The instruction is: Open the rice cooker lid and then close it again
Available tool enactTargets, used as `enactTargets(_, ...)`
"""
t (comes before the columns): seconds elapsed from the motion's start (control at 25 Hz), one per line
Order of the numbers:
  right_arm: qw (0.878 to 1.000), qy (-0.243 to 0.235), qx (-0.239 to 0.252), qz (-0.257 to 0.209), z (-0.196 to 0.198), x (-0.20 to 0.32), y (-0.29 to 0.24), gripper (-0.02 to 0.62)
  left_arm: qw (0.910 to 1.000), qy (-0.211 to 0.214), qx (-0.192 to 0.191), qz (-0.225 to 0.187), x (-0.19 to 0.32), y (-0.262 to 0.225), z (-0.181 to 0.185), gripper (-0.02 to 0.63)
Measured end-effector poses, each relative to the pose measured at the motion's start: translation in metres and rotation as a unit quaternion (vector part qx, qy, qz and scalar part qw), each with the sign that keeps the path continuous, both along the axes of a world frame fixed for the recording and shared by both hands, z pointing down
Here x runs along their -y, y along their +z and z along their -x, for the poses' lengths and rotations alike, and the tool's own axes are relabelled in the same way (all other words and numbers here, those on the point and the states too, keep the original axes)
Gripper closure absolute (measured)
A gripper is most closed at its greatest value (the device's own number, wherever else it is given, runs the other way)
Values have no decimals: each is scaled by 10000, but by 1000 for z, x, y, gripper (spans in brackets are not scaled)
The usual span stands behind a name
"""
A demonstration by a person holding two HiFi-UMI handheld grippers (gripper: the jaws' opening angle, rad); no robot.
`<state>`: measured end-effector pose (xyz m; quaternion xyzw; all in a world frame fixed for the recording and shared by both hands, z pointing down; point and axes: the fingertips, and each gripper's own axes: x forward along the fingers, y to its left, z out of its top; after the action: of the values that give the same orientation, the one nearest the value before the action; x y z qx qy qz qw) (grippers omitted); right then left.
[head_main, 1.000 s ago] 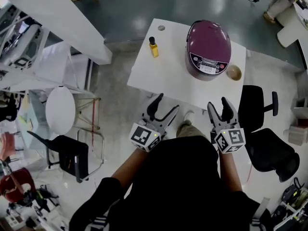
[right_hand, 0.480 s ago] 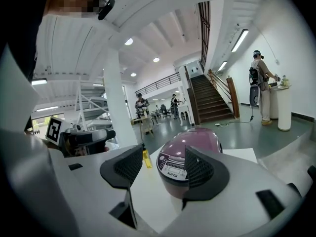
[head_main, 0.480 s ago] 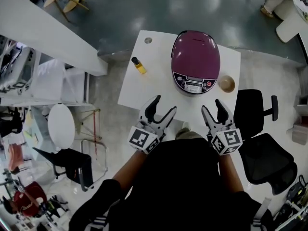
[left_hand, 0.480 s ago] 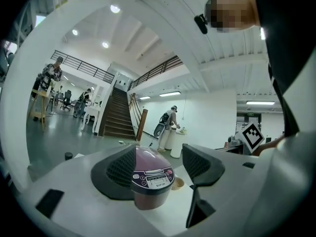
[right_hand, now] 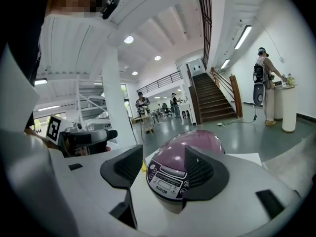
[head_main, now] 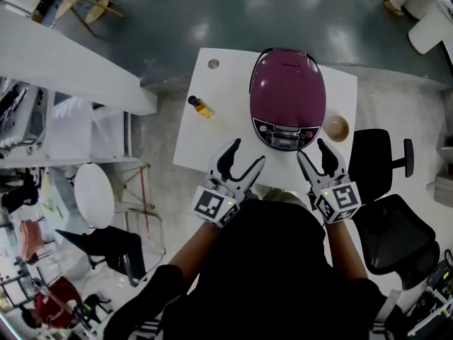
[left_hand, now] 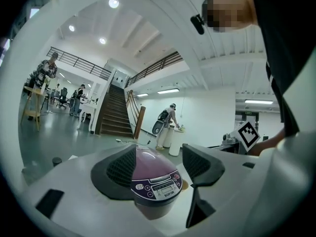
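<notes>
nearby, bottle [head_main: 200, 106] left of closed rice cooker [head_main: 287, 91], bowl [head_main: 336, 127] right; left tool [head_main: 247, 152], right tool [head_main: 313, 151] agape, empty.

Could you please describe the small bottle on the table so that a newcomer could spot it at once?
Find the white table that carries the purple rice cooker. Left of the cooker in the head view, apart from it, is a small bottle. Its yellow body and dark cap set it apart from the round tan bowl on the cooker's other side.
</notes>
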<state>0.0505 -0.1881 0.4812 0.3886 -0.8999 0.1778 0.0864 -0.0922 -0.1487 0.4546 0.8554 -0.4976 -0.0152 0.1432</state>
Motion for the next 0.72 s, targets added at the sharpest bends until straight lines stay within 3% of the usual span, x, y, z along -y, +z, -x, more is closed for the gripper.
enactTargets(0.32,9977,660,53,168,37,-1,2,379,9956,920,-137,59,13,6,15,336)
enactTargets(0.56,9945,1029,-167,107,45,12,5,583,9924,1196,-272,20,23,4,29,336)
enactTargets(0.72,9920,1140,-477,253,46,24,19,595,9908,1306,-349,-10,31,6,32,336)
